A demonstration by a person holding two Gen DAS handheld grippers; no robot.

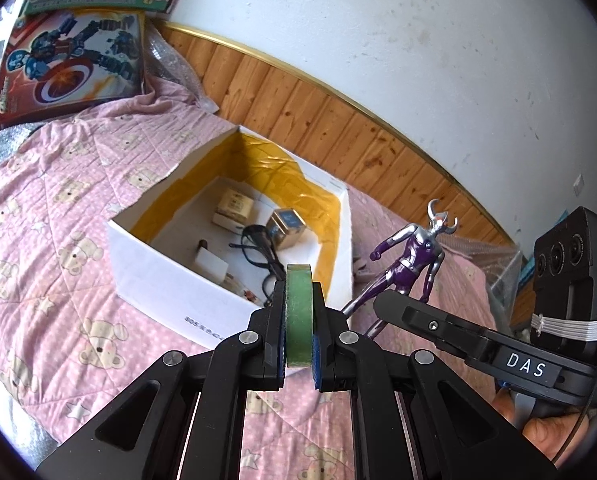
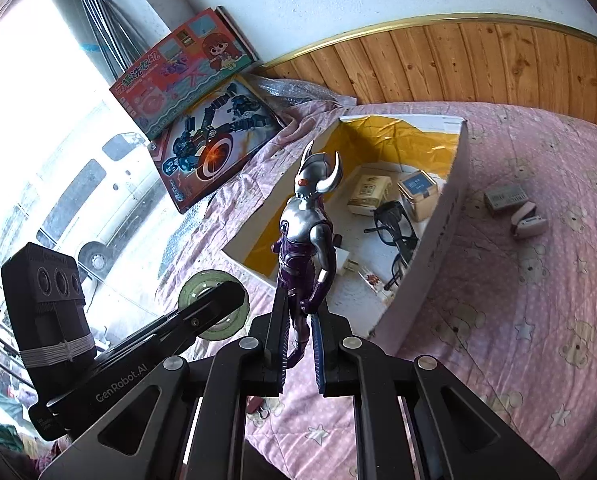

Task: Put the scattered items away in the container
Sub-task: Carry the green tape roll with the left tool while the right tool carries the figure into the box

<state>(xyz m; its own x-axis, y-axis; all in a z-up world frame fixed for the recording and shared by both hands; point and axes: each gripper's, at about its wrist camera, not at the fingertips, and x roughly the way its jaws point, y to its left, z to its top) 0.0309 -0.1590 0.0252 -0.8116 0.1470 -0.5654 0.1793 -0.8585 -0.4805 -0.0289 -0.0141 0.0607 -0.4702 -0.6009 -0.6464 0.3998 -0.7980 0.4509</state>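
We see the left tongs (image 1: 298, 316) clenched on a green tape roll (image 1: 298, 312), held edge-on just above the near wall of the box (image 1: 170, 276) on the bed (image 1: 50, 208). The right tongs (image 2: 300, 320) grip a figure (image 2: 308, 220) by the legs, upright, near the box's (image 2: 430, 248) corner.

Left view only: the tape's green edge and both pads on it; the figure (image 1: 408, 256) from afar, beside the box's right wall, and a hand (image 1: 546, 424) under the right tool.

Right view only: the tape's (image 2: 196, 284) flat face, partly behind the left finger; a window (image 2: 38, 120) at left; a small grey box (image 2: 506, 198) and a pink item (image 2: 528, 220) lying on the bed (image 2: 538, 300), right of the box, apart from it.

Both show two toy boxes (image 2: 194, 108) by the wall, and inside the box two cartons (image 2: 394, 192), glasses (image 2: 394, 224), a white block.

The figure's feet are hidden between the pads. Small bits in the box's near corner are too tiny to name. The pink item is unclear.
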